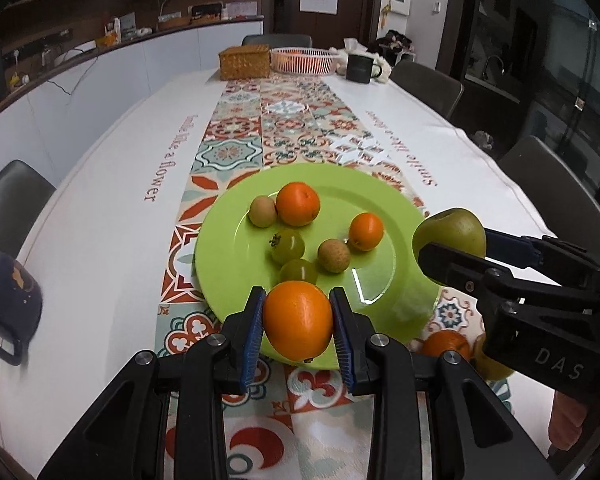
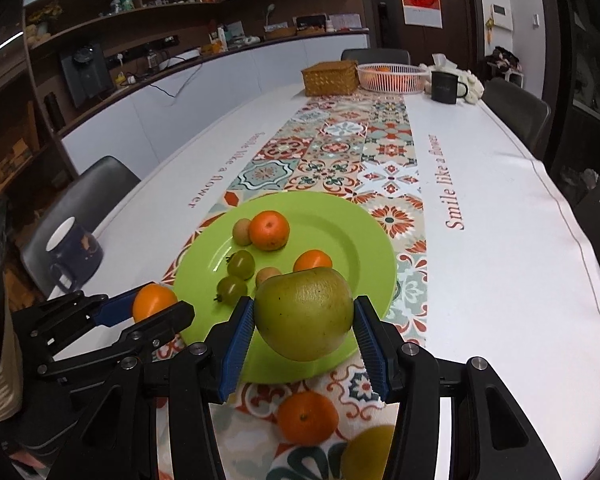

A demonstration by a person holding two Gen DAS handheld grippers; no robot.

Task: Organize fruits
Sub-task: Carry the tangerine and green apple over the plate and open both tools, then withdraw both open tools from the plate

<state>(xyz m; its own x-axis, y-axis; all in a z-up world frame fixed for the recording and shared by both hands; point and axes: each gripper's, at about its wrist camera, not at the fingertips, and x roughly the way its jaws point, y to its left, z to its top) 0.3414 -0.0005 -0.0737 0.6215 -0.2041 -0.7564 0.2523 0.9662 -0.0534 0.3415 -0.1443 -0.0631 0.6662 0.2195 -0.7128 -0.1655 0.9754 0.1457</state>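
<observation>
1. Both hands are loaded! The left tongs (image 1: 298, 322) are clamped on an orange (image 1: 298, 322), blue pads pressed to both its sides, held above the near rim of the green plate (image 1: 228, 220).
2. The right tongs (image 2: 305, 314) are squeezed around a big green apple (image 2: 305, 314), hanging over the plate's near edge on the right side.
3. On the plate already: a large tangerine (image 1: 298, 204) touching a small brown fruit (image 1: 263, 211), a smaller tangerine (image 1: 366, 231), two green tomatoes (image 1: 287, 246), and a rough tan fruit (image 1: 333, 255) between them.
4. Not everything is collected. On the patterned runner (image 2: 380, 140) near the plate sit another tangerine (image 2: 307, 417) and a yellow-green fruit (image 2: 368, 452), both waiting on the counter (image 2: 520, 240).
5. The step looks like delivery: two fruits carried in at once, neither set down yet.
6. Next, each needs a free patch of plate. The right-hand half looks roomiest for the apple; the orange has bare green just below it.
7. Lower, then release gently, because round fruit may roll into its neighbours.
</observation>
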